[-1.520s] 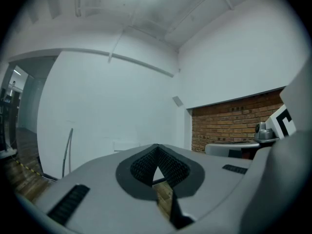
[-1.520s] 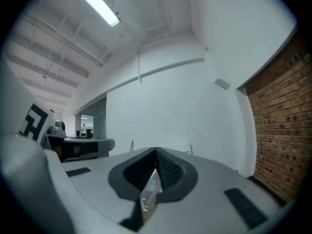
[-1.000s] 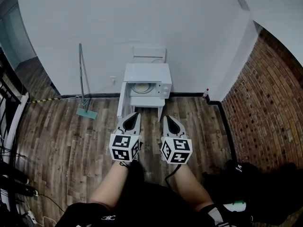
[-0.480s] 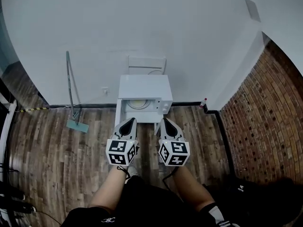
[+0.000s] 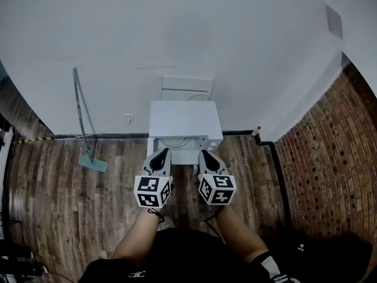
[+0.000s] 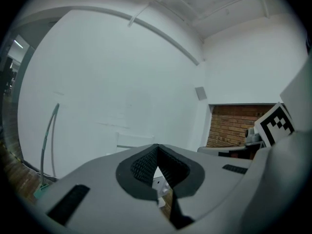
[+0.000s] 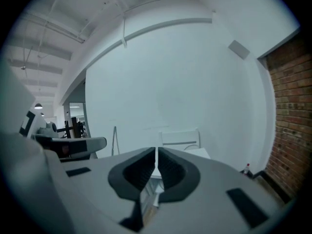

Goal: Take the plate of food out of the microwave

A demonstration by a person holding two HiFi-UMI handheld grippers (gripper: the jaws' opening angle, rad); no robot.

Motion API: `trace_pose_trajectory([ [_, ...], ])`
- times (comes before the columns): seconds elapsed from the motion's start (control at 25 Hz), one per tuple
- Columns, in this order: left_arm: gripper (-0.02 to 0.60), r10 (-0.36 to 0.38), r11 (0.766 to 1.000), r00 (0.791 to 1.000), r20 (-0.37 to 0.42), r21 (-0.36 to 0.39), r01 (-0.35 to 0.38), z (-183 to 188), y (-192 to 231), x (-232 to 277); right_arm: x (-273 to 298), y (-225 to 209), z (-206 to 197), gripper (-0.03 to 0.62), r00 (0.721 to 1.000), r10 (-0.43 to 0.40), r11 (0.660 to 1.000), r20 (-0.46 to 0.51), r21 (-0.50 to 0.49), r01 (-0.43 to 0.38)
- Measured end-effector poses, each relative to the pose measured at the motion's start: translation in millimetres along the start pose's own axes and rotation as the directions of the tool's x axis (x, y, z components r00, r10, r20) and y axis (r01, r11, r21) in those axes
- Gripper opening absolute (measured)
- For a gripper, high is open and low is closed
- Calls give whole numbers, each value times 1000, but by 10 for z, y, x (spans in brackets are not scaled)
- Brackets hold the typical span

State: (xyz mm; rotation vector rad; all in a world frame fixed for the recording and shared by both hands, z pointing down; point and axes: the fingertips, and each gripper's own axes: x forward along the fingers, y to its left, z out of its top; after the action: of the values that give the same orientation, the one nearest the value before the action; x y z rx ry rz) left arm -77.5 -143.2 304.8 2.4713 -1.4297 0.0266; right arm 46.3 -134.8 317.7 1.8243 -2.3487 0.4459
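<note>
Your left gripper (image 6: 156, 148) has its fingers together at the tips with nothing between them. Your right gripper (image 7: 156, 153) is pressed closed too, and empty. Both hang side by side just short of the white microwave (image 5: 186, 119), which stands low against the wall. The plate of food (image 5: 175, 141) shows as a pale disc inside the cavity, so the door seems to be open, though it is too small to be sure. The main risk is arriving with the fingers closed: they would shove the plate deeper or tip it. Pinching one rim only could tilt it and spill the food. The mop (image 5: 82, 125) leans well apart at your left.
</note>
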Motion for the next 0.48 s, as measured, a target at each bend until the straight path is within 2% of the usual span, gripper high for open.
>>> trace_pose_trajectory([
  [0.32,-9,15,999,999,-39,-34,-16,-174,257,408,487,-196,-177,15,998,0,1000,-71,24,2],
  [0.48,-9,50,998,997,-56,-41,-52,-258,310,548,710,-325,-290,15,993,38,998,-111,53,-33],
])
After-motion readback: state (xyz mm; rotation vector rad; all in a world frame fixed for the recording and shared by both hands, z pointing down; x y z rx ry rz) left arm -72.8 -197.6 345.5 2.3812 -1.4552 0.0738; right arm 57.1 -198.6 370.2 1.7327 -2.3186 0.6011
